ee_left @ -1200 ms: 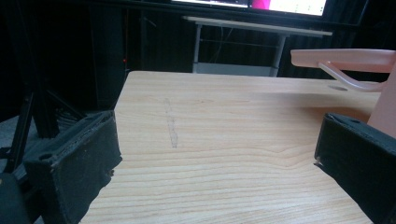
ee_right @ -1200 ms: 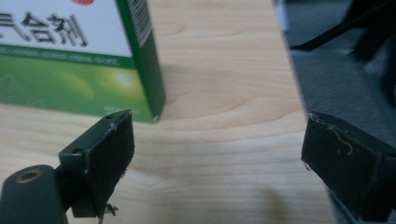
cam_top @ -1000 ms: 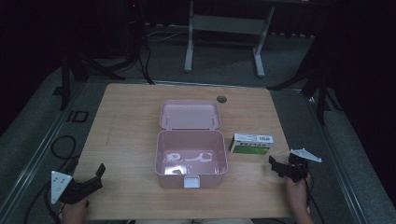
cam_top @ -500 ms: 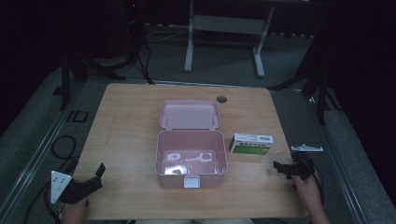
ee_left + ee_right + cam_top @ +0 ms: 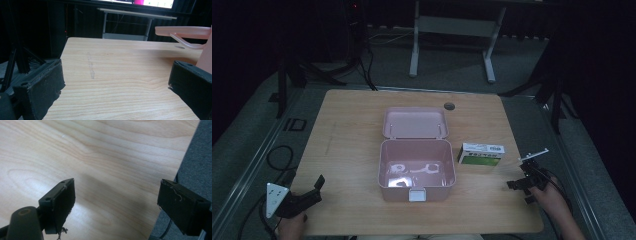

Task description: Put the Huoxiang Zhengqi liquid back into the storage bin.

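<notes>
From the high view I see a wooden table [image 5: 352, 130] with rounded corners, wide bare wood on its left half. At centre frame sits a pink box [image 5: 416, 170], open, its lid [image 5: 414, 122] laid back toward the top of the frame; small pale items lie inside, too blurred to name. Just right of the box, not touching, a green-and-white carton [image 5: 481, 154] lies flat, its long axis running left to right.

My left gripper [image 5: 307, 192] is at the lower left, at the table's near corner, jaws spread wide with nothing between; its own view shows bare wood ahead and the box wall at far right.

My right gripper [image 5: 523, 184] is at the lower right, near the table's right edge. Its jaws are wide apart and empty, one over wood, one past the edge above grey floor [image 5: 197, 152].
</notes>
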The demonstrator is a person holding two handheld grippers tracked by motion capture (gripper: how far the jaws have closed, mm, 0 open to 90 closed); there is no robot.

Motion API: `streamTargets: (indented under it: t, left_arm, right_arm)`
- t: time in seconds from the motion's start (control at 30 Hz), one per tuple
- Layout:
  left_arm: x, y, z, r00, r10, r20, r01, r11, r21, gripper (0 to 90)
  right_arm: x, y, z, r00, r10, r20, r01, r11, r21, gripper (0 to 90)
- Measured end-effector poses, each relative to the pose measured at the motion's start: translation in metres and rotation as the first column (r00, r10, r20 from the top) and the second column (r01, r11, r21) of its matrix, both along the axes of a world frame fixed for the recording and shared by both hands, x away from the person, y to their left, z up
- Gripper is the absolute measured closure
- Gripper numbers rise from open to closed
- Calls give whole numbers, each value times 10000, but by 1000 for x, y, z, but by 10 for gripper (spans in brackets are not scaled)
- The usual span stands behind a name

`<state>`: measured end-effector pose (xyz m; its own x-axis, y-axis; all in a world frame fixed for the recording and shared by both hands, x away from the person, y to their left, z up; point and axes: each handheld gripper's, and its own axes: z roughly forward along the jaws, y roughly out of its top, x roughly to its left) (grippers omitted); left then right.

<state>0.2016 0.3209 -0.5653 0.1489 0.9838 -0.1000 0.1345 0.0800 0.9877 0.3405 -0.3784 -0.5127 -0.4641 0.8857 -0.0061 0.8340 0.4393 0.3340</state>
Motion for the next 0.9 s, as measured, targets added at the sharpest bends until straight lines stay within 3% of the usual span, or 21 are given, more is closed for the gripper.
streamTargets:
  t: [0.1, 0.2, 0.27, 0.33, 0.37, 0.4, 0.43, 0.47, 0.5, 0.53, 0.57, 0.6, 0.63, 0.67, 0.7, 0.77, 0.8, 0.83, 0.9]
  left_arm:
    - [0, 0, 0, 10000, 4, 8, -4, 10000, -2, 2]
    - [0, 0, 0, 10000, -8, -2, 8, 10000, -2, 3]
    - [0, 0, 0, 10000, -14, -8, 14, 10000, -10, 2]
    - [0, 0, 0, 10000, -30, -6, 30, 10000, -12, 2]
    - [0, 0, 0, 10000, -33, 1, 33, 10000, -21, 2]
    - [0, 0, 0, 10000, -34, 18, 34, 10000, -33, 2]
    - [0, 0, 0, 10000, -43, 17, 43, 10000, -36, 2]
    - [0, 0, 0, 10000, -43, 17, 43, 10000, -36, 2]
    - [0, 0, 0, 10000, -41, 15, 41, 10000, -46, 2]
    - [0, 0, 0, 10000, -47, 3, 47, 10000, -34, 2]
    - [0, 0, 0, 10000, -47, -1, 47, 10000, -28, 2]
    - [0, 0, 0, 10000, -54, -8, 54, 10000, -18, 2]
    - [0, 0, 0, 10000, -54, -8, 54, 10000, -18, 2]
    - [0, 0, 0, 10000, -47, -10, 47, 10000, -16, 2]
    - [0, 0, 0, 10000, -46, -10, 46, 10000, -14, 2]
    - [0, 0, 0, 10000, -49, -10, 49, 10000, -5, 2]
    - [0, 0, 0, 10000, -51, -9, 51, 10000, -5, 2]
    - [0, 0, 0, 10000, -47, -11, 47, 10000, -10, 2]
    - [0, 0, 0, 10000, -44, -13, 44, 10000, -6, 2]
  right_arm:
    - [3, 4, 3, 9964, 428, -728, -426, 9991, 49, 145]
    - [5, 8, 4, 9846, 1087, -1372, -1096, 9940, 5, 140]
    - [7, 10, 4, 9694, 1618, -1848, -1638, 9865, 46, 137]
    - [8, 12, 3, 9473, 2199, -2330, -2266, 9740, -19, 131]
    - [8, 13, 3, 9405, 2440, -2364, -2530, 9674, -82, 130]
    - [7, 14, 3, 9282, 2732, -2526, -2849, 9585, -99, 130]
    - [7, 15, 2, 9105, 3078, -2760, -3205, 9472, -9, 128]
    - [6, 16, 1, 8918, 3569, -2780, -3721, 9282, -21, 129]
    - [5, 17, 1, 8791, 3857, -2799, -4014, 9159, 13, 129]
    - [4, 18, 1, 8591, 4121, -3037, -4266, 9042, 201, 128]
    - [2, 20, 1, 8319, 4613, -3083, -4773, 8784, 265, 128]
    - [0, 22, 1, 8156, 4964, -2974, -5134, 8578, 239, 129]
    - [-2, 23, 1, 7911, 5374, -2921, -5546, 8316, 279, 129]
    - [-4, 25, 2, 7573, 5842, -2918, -6027, 7973, 322, 129]
    - [-6, 27, 2, 7355, 6166, -2808, -6347, 7720, 327, 130]
    - [-11, 30, 4, 6846, 6820, -2572, -7042, 7100, 82, 131]
    - [-12, 32, 5, 6643, 7000, -2621, -7251, 6887, 14, 131]
    - [-12, 34, 6, 6494, 7121, -2667, -7389, 6738, -4, 131]
    - [-13, 36, 8, 6295, 7279, -2719, -7580, 6522, -89, 131]
